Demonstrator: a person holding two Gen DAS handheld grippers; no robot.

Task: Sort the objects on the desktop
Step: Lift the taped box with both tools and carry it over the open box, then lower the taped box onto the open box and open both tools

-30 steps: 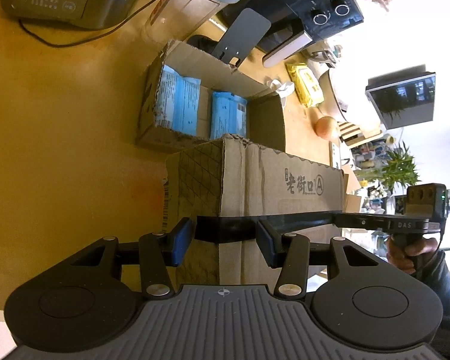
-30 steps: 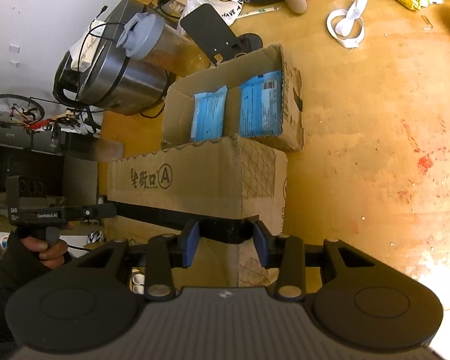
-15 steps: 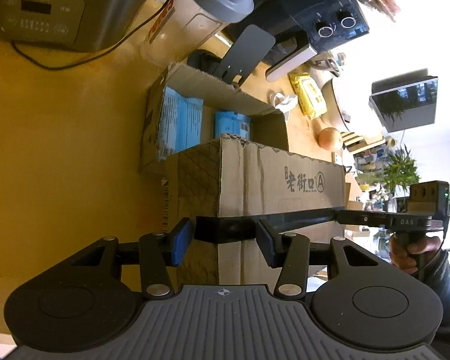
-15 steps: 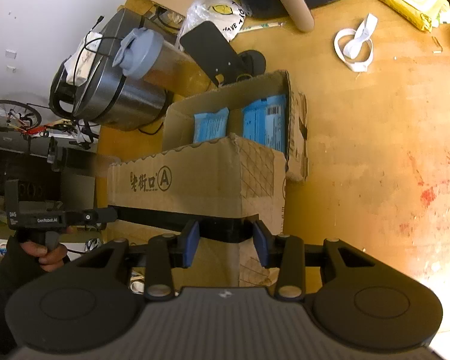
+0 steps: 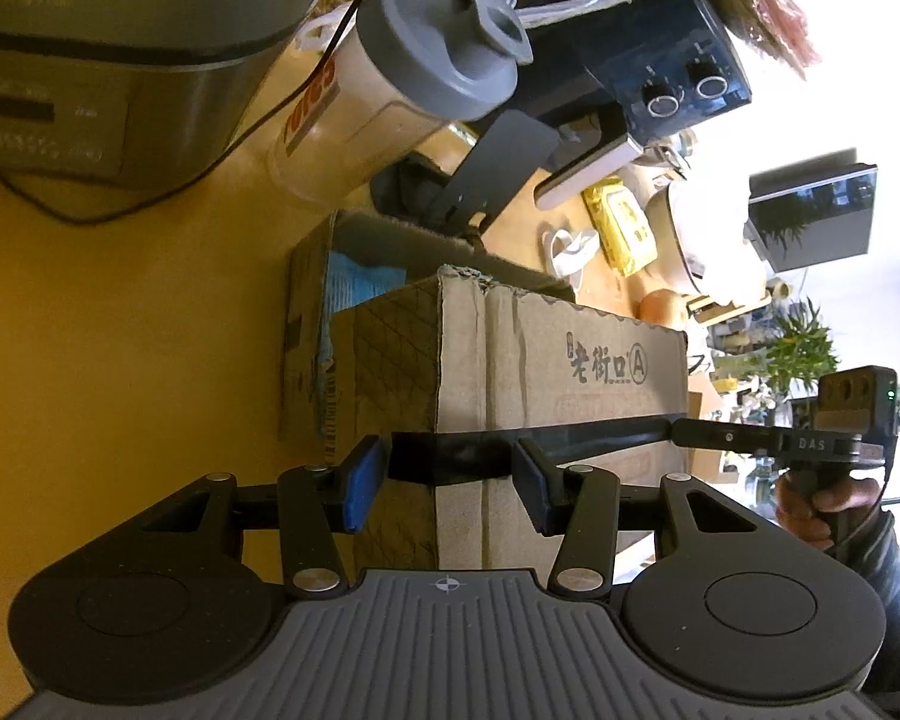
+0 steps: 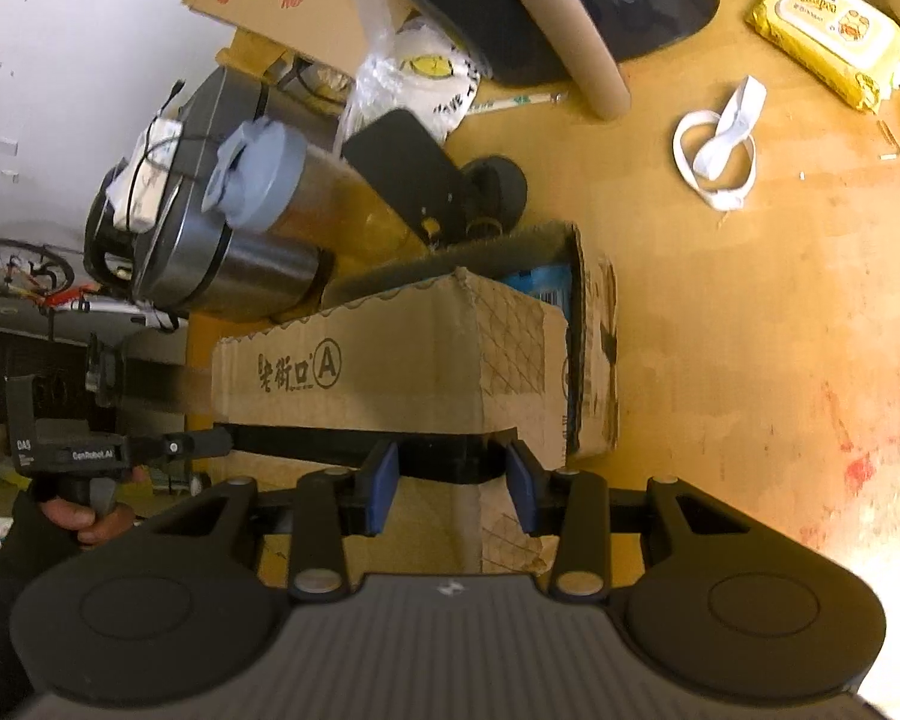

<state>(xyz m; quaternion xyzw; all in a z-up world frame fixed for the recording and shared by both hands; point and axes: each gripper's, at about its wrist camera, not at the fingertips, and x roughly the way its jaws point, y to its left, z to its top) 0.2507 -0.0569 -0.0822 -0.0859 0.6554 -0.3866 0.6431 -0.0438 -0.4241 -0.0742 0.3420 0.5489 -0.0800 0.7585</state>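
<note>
Between both grippers: brown printed cardboard box, carried above open cardboard box of blue packets; left gripper and right gripper each spread across box corner. Step: transport. Next: level, synchronized lowering

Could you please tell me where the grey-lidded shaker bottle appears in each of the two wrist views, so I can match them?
Left wrist view: the shaker bottle lies upper centre, above the open box.
Right wrist view: the shaker bottle sits upper left, against the steel cooker.
Shared landmark: the printed cardboard box at centre in both.
</note>
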